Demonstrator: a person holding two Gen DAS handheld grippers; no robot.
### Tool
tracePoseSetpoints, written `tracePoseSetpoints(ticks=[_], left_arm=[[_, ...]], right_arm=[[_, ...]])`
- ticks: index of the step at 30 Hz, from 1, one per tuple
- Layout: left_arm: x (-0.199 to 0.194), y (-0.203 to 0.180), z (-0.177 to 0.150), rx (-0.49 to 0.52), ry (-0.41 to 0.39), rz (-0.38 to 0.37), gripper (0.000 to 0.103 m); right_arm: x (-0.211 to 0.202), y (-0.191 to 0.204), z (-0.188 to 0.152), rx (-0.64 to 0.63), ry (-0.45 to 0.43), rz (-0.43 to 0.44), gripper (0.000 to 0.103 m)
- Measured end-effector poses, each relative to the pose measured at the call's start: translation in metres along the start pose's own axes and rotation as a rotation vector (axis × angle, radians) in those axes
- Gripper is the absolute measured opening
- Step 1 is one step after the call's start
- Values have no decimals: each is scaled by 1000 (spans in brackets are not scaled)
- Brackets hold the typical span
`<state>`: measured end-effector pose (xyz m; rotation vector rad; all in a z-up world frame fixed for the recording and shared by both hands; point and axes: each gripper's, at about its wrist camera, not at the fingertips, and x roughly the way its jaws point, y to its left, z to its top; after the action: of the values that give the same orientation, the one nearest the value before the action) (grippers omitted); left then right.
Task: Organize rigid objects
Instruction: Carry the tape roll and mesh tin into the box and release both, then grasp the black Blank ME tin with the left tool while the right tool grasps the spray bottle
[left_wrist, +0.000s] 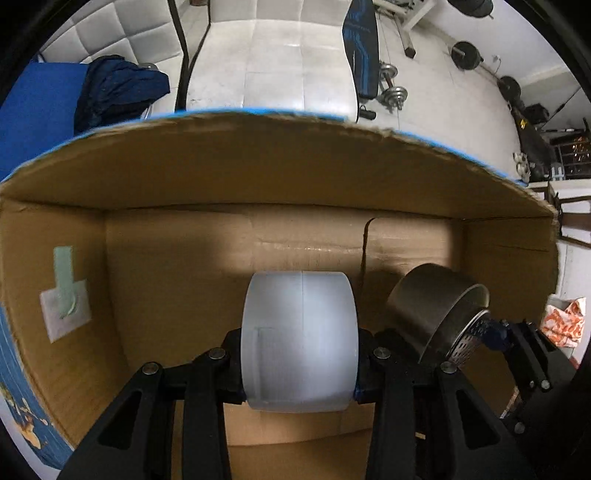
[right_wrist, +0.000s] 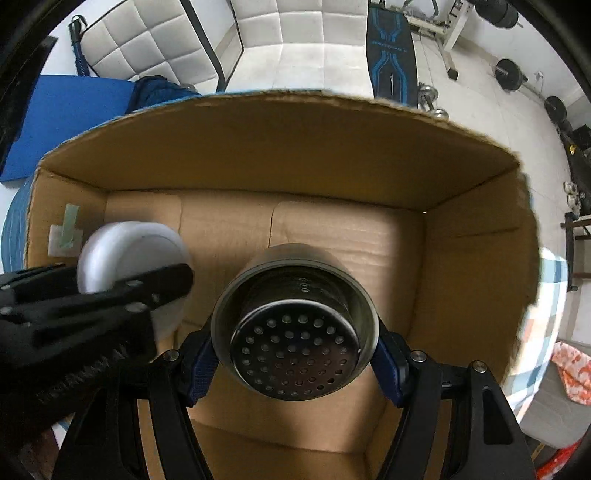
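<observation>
My left gripper (left_wrist: 299, 369) is shut on a white plastic cup (left_wrist: 300, 339), holding it on its side inside an open cardboard box (left_wrist: 258, 166). My right gripper (right_wrist: 295, 358) is shut on a steel pot (right_wrist: 295, 325) with a perforated insert, its mouth facing the camera, also inside the box (right_wrist: 277, 147). The pot also shows in the left wrist view (left_wrist: 436, 310), to the right of the cup. The cup and the left gripper show in the right wrist view (right_wrist: 125, 254), to the left of the pot.
A white label with green tape (left_wrist: 66, 295) sticks to the box's left wall. Beyond the box lie a blue mat (right_wrist: 66, 110), dark blue cloth (left_wrist: 118, 88), a white tiled floor, a black-and-blue bench (right_wrist: 391, 48) and dumbbells (left_wrist: 391, 88). An orange patterned cloth (right_wrist: 572, 369) lies right.
</observation>
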<state>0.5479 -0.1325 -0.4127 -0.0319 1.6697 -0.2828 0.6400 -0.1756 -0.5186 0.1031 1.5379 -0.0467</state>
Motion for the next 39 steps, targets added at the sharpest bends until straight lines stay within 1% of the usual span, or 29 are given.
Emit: tracePoseSetpoints(ticks=[2, 3, 5, 7, 11, 15, 16, 17, 18, 20, 22, 23, 24, 25, 26, 27, 28, 30, 31, 34, 38, 39], left_arm=[[8, -2, 4, 10, 14, 10, 36], [10, -1, 5, 11, 18, 13, 38], [15, -1, 7, 6, 32, 6, 38], [15, -3, 5, -5, 37, -6, 39], [13, -2, 5, -16, 52, 17, 42], [9, 1, 5, -19, 48, 45, 51], [7, 2, 5, -18, 45, 50, 53], [3, 3, 4, -16, 39, 58, 56], [-1, 3, 2, -15, 32, 70, 59], [-8, 4, -2, -3, 14, 87, 59], [-18, 4, -12, 21, -9, 121, 65], [-22, 6, -18, 22, -24, 138, 73], [-26, 6, -22, 23, -37, 145, 78], [-30, 9, -27, 22, -50, 147, 81], [-36, 13, -34, 14, -68, 149, 90], [-42, 17, -41, 5, -84, 152, 95], [-46, 20, -46, -1, -96, 148, 96], [-53, 20, -57, -13, -114, 133, 100], [-58, 21, -61, -16, -123, 128, 100], [-77, 23, -86, -20, -176, 146, 100], [-94, 17, -104, -31, -251, 170, 101], [-101, 16, -113, -29, -269, 174, 101]], right_arm=[[7, -1, 3, -3, 7, -20, 73], [9, -2, 3, -1, 10, -26, 74], [15, -5, 5, 4, 18, -32, 74], [21, -8, 7, 17, 29, -24, 74], [28, -13, 9, 40, 57, -13, 74], [25, -15, 10, 31, 70, -7, 78], [23, -14, 10, 29, 71, -3, 81], [19, -12, 9, 25, 69, -5, 81], [15, -11, 8, 16, 63, -17, 82], [7, -9, 3, 8, 56, -30, 83], [-1, -7, -2, -4, 48, -45, 85], [-6, -5, -7, -10, 40, -63, 90], [-10, -5, -11, -10, 31, -72, 92], [-14, -7, -12, -7, 24, -71, 93], [-18, -7, -17, -1, 19, -62, 93], [-20, -7, -21, 6, 19, -59, 93], [-23, -4, -26, 10, 11, -58, 93], [-31, -1, -37, 12, -7, -53, 96], [-35, 0, -45, 15, -15, -48, 103], [-49, 3, -66, 14, -51, -43, 103], [-66, 7, -90, 21, -99, -56, 103], [-69, 8, -91, 24, -108, -57, 103]])
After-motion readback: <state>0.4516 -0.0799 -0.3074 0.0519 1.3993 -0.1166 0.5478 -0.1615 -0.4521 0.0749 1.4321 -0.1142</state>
